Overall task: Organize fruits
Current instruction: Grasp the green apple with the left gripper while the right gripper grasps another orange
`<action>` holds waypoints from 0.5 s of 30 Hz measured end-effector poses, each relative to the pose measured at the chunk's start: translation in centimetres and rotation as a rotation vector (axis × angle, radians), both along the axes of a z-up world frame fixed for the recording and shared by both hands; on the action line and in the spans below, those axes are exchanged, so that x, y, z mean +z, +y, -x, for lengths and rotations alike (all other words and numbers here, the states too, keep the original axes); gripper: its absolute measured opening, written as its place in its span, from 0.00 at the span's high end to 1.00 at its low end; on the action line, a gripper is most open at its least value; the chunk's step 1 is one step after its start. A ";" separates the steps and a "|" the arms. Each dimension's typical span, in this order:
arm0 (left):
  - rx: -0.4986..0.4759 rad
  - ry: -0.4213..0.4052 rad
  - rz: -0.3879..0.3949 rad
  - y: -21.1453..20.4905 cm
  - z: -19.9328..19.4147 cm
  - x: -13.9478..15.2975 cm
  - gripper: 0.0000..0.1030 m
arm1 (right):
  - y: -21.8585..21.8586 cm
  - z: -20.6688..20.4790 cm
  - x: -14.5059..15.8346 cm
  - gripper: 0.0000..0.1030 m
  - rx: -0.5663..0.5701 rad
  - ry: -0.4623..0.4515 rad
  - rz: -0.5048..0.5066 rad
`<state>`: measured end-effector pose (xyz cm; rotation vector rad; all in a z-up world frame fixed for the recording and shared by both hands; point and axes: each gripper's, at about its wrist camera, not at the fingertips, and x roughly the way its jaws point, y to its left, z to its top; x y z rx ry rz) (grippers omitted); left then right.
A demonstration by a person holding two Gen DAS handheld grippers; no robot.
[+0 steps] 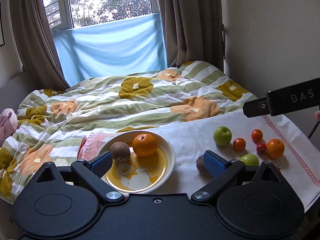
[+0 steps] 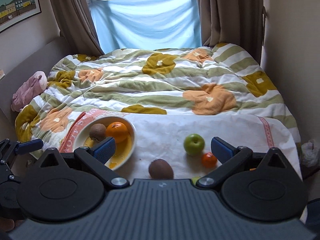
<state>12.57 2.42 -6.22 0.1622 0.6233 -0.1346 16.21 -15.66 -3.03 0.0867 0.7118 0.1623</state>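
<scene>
Two fruits plated, both grippers wide open and empty, loose kiwi next in line!

Your right gripper hangs with fingers spread wide, nothing between them, and the loose kiwi lies on the cloth just below and between the fingertips, close to the camera. It's brown, fuzzy, egg-shaped, long axis roughly left to right, so it sits across your fingers' gap. Your left gripper is also spread and empty, hovering over the plate, where a kiwi and an orange already sit. From the left view the loose kiwi peeks from behind the right fingertip. Judging by that, your right hand looks nearer. The plate lies to its left.
</scene>
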 end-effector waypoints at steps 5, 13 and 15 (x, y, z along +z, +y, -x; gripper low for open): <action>0.027 -0.009 0.045 -3.8 1.3 0.0 0.03 | -5.1 1.8 -1.3 0.00 0.003 0.028 0.010; 0.031 0.020 0.017 -9.8 1.8 -2.0 0.04 | -11.4 2.5 -4.7 0.00 -0.015 0.069 -0.020; 0.015 0.042 0.016 -10.9 1.6 -2.8 0.04 | -12.6 2.3 -5.7 0.00 -0.023 0.087 -0.014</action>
